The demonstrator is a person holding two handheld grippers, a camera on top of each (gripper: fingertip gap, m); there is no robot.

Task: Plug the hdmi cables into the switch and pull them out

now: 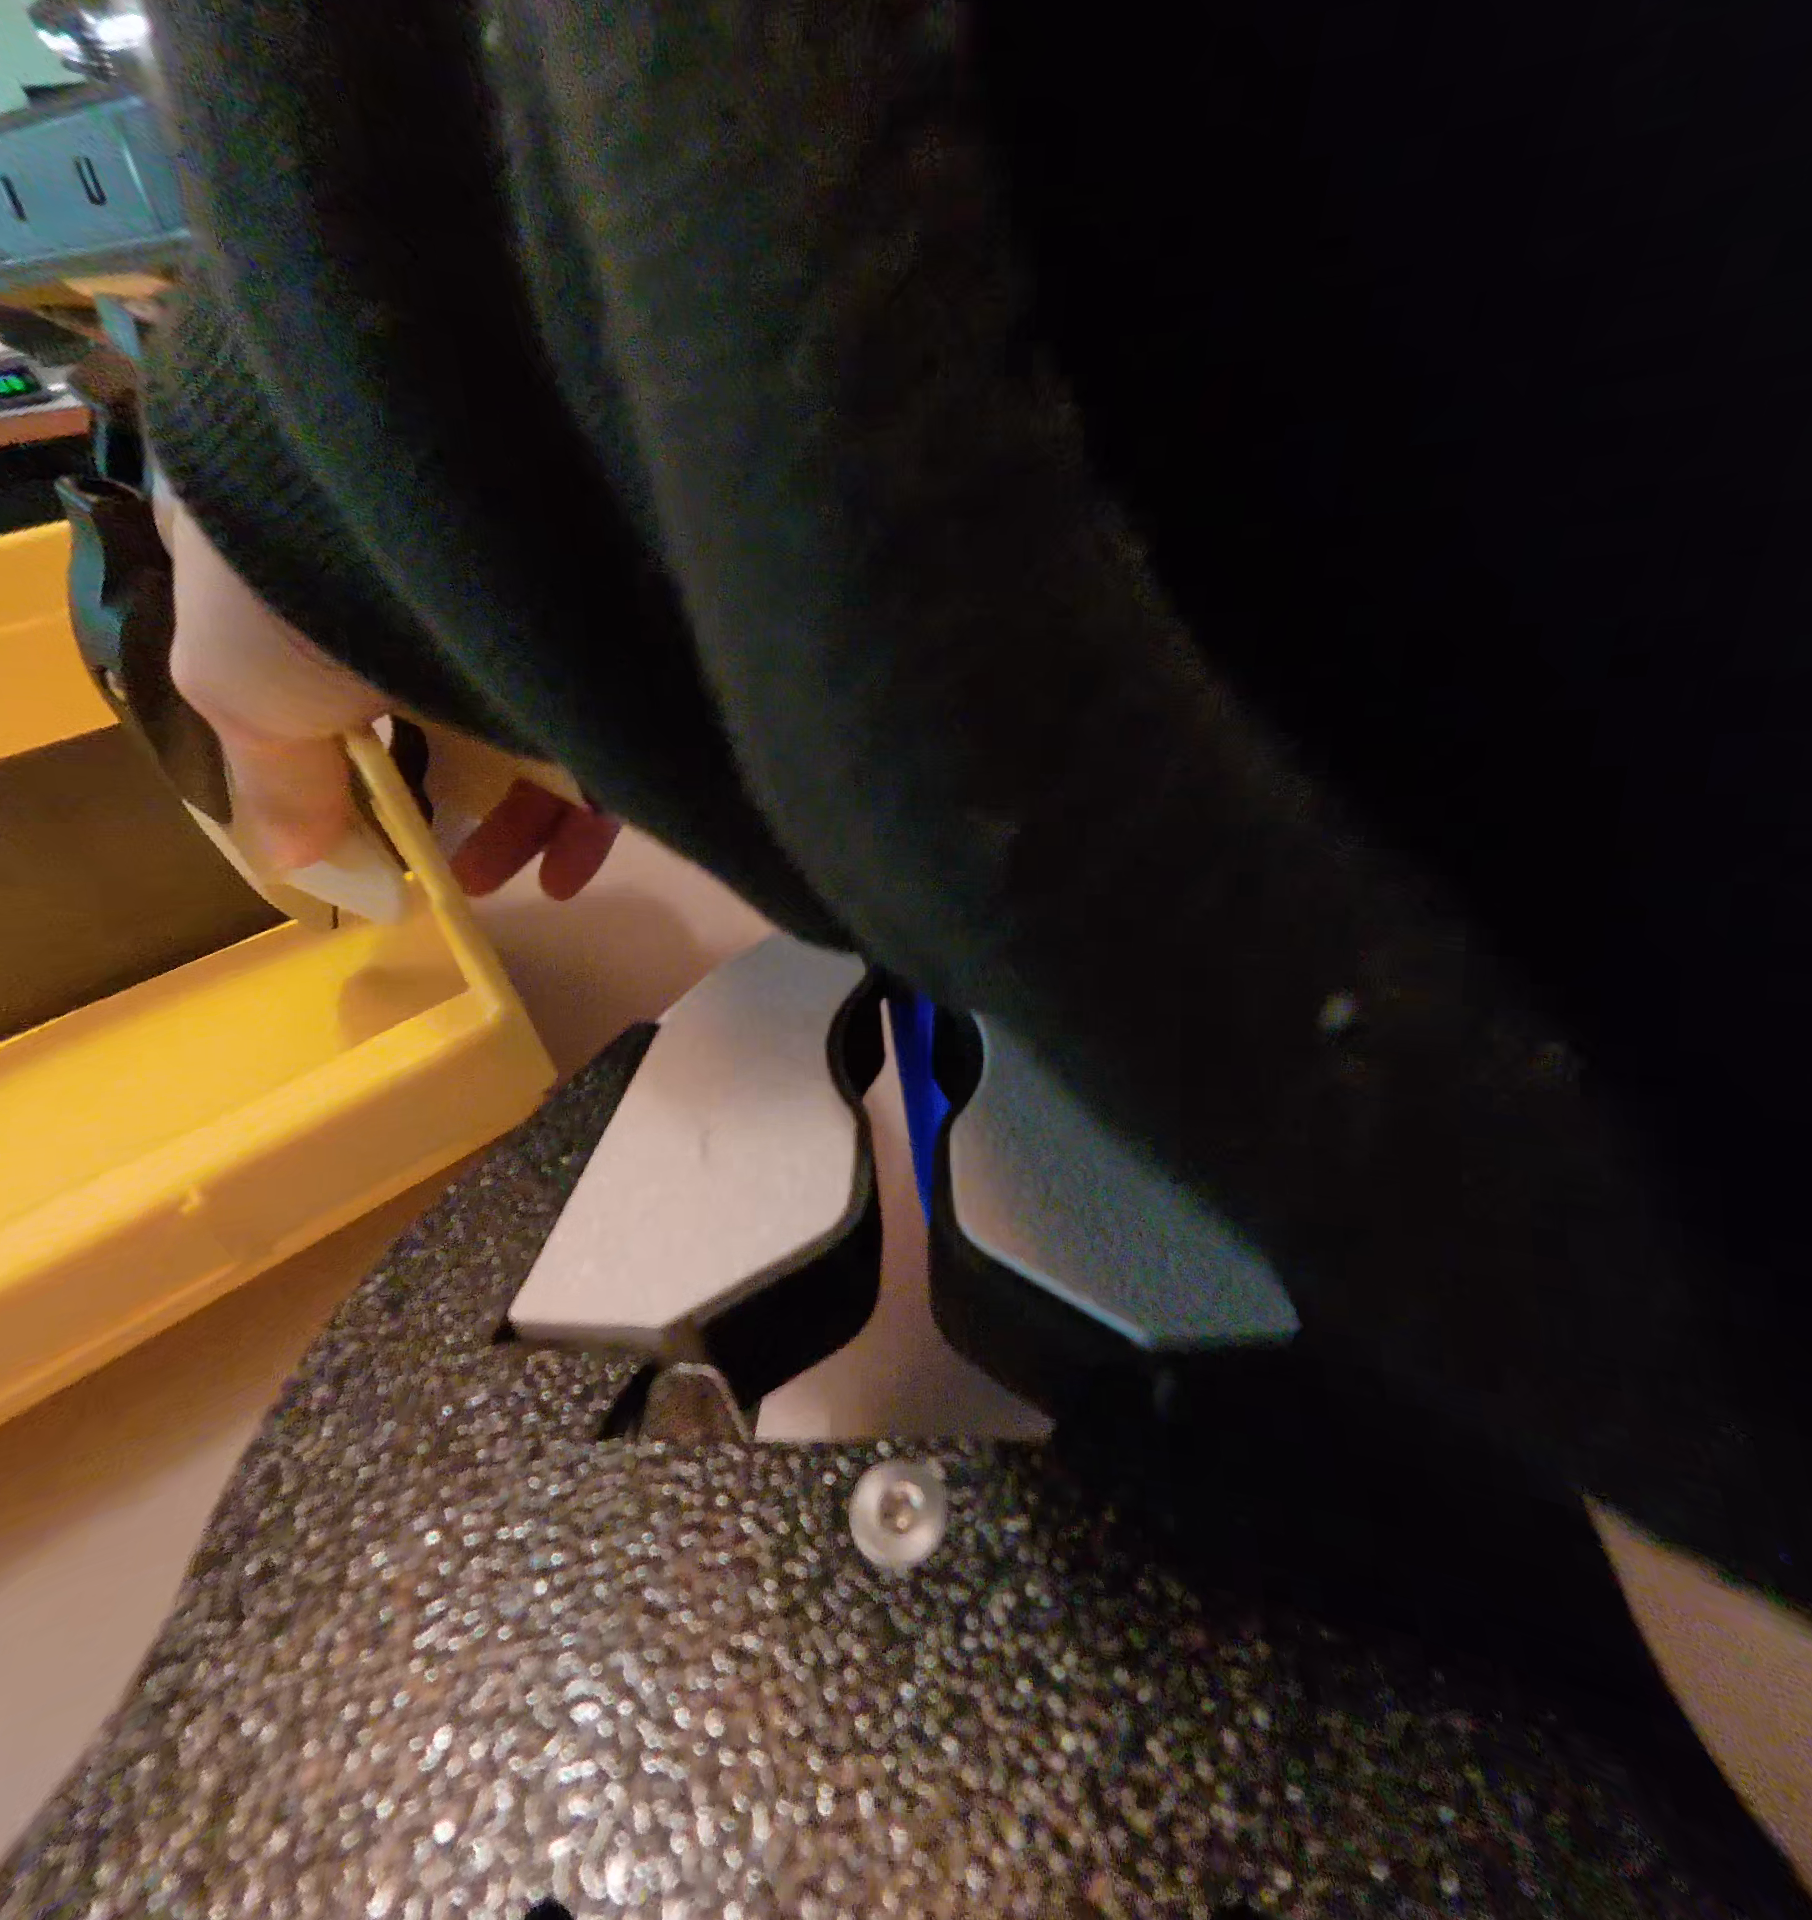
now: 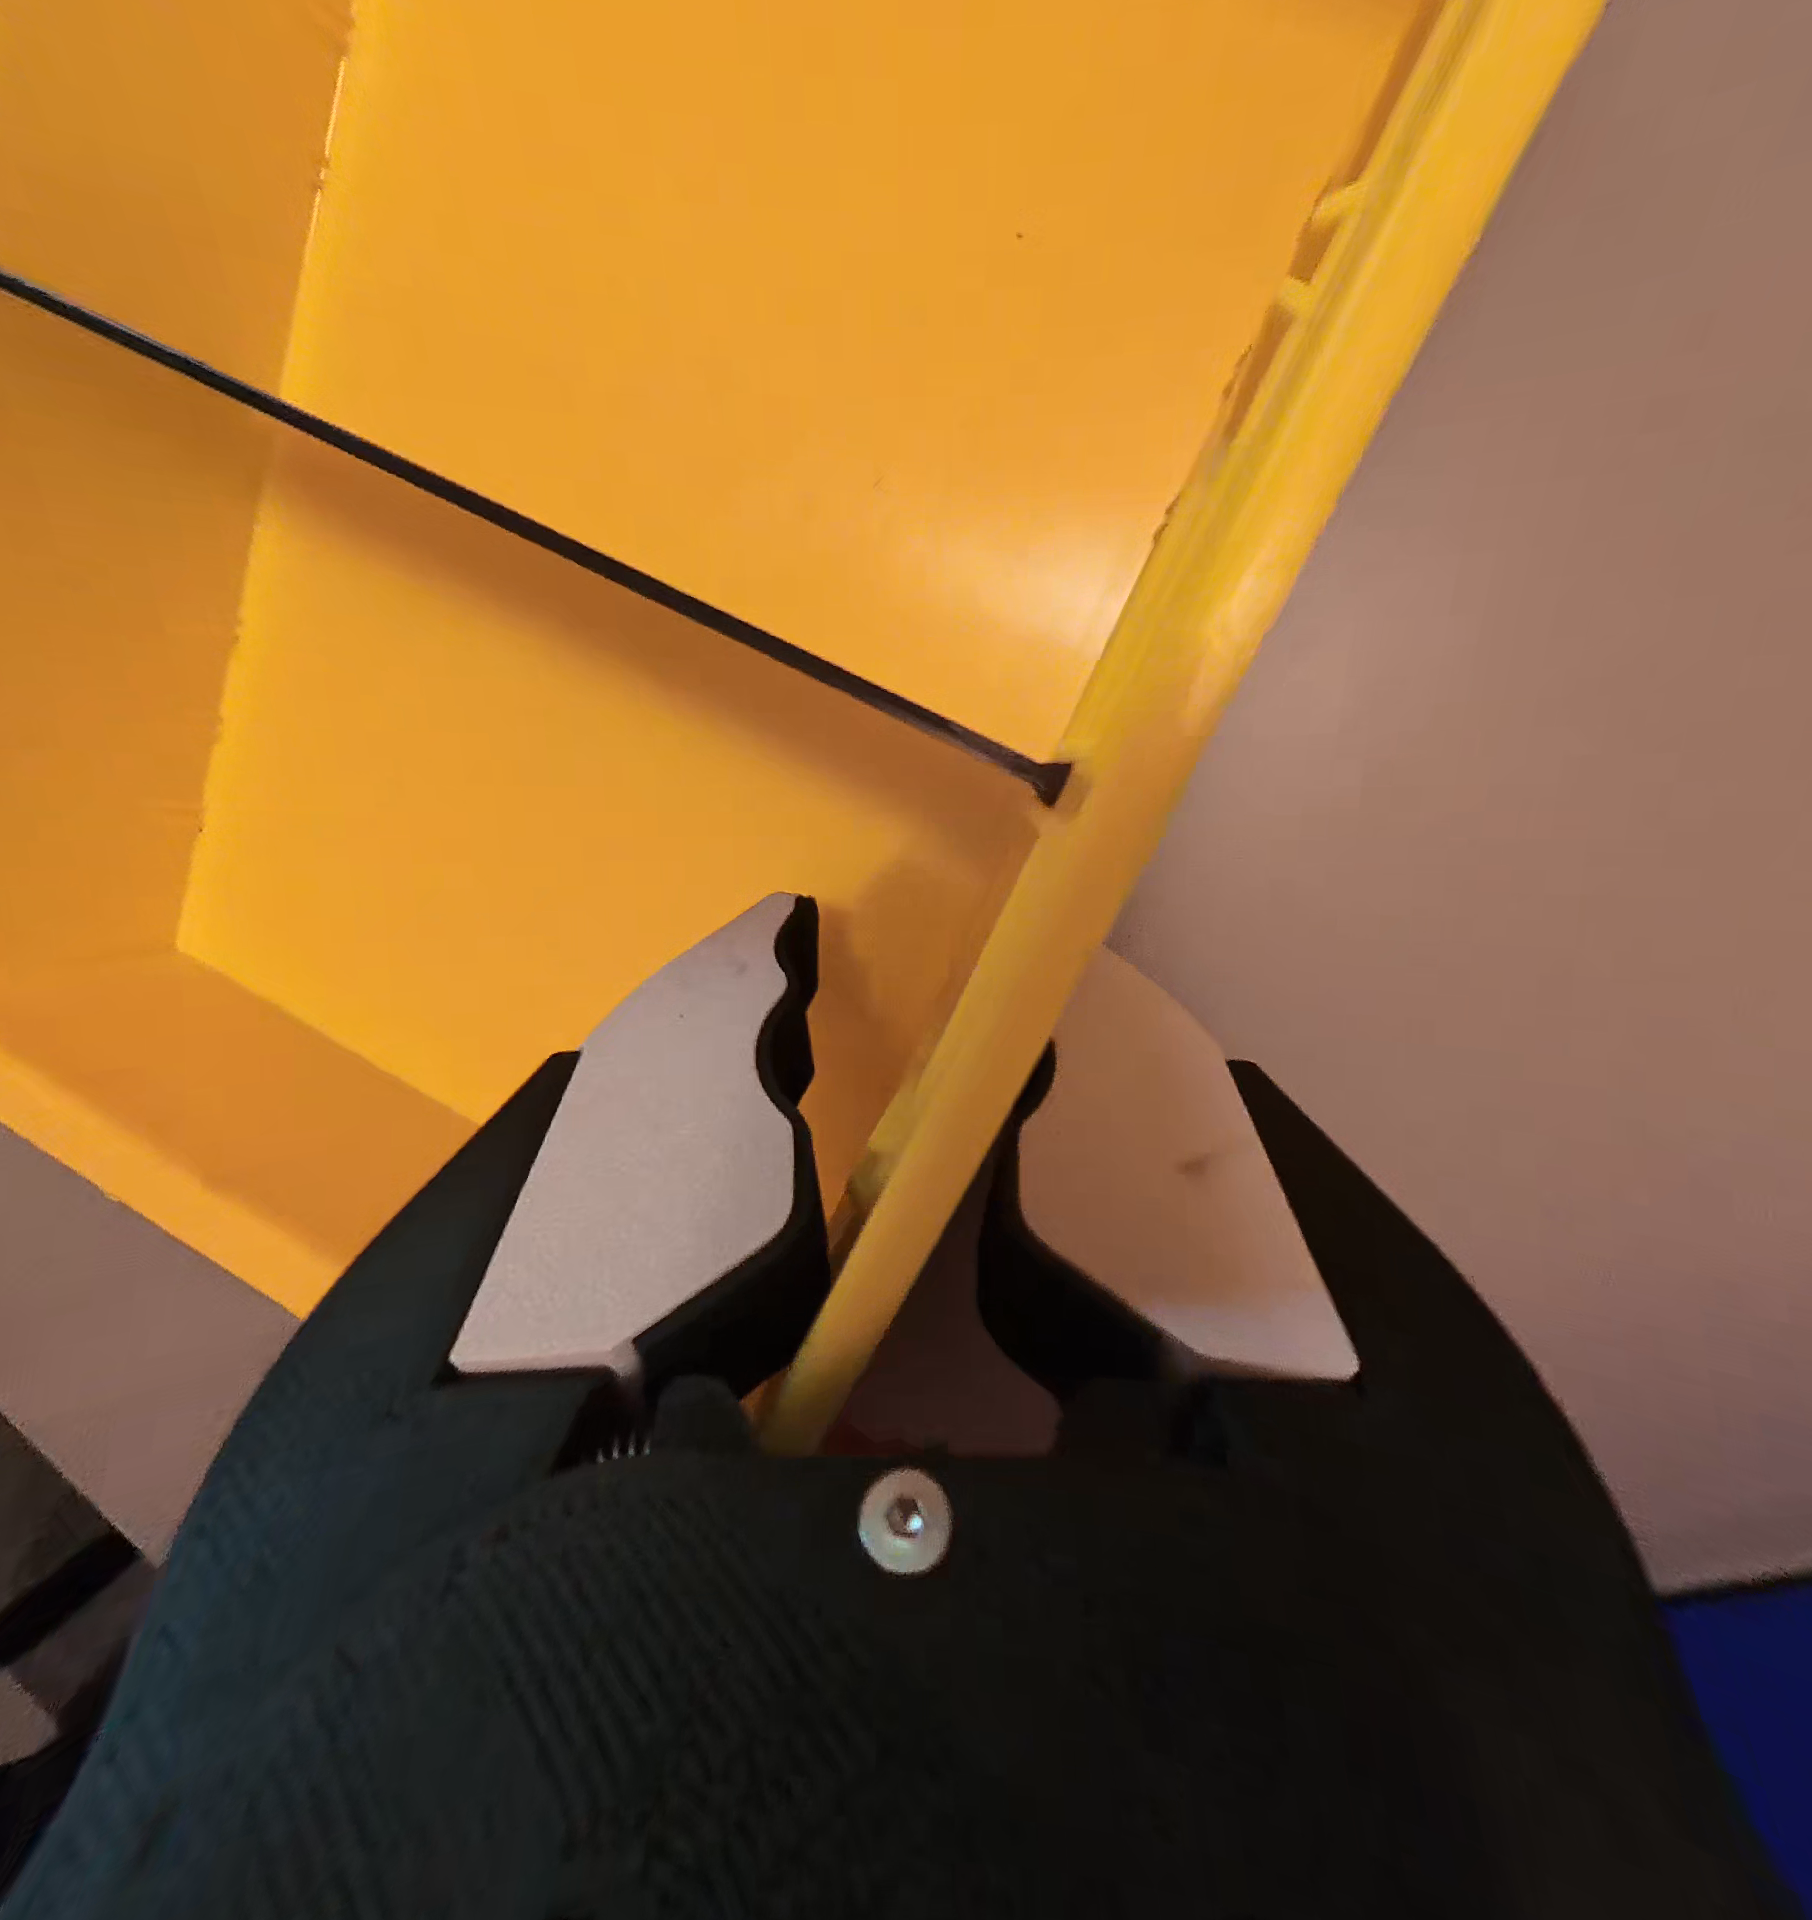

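Note:
No HDMI cable or switch shows in either view. My right gripper (image 2: 954,935) straddles the side wall of a yellow bin (image 2: 673,312), with one finger inside and one outside, closed on the wall. It also shows in the left wrist view (image 1: 382,862), held by a hand (image 1: 258,707) at the bin's corner (image 1: 206,1143). My left gripper (image 1: 907,1023) hangs over the pale table with its jaws almost together and nothing between them. A blue strip (image 1: 917,1101) shows through the slit. A dark sleeve (image 1: 1089,520) hides the fingertips and most of that view.
A thin black line (image 2: 528,530) crosses the inside of the bin. The bin stands on a pale table (image 2: 1556,831). A blue surface (image 2: 1764,1714) lies at the lower right. Grey cabinets (image 1: 60,187) stand far off.

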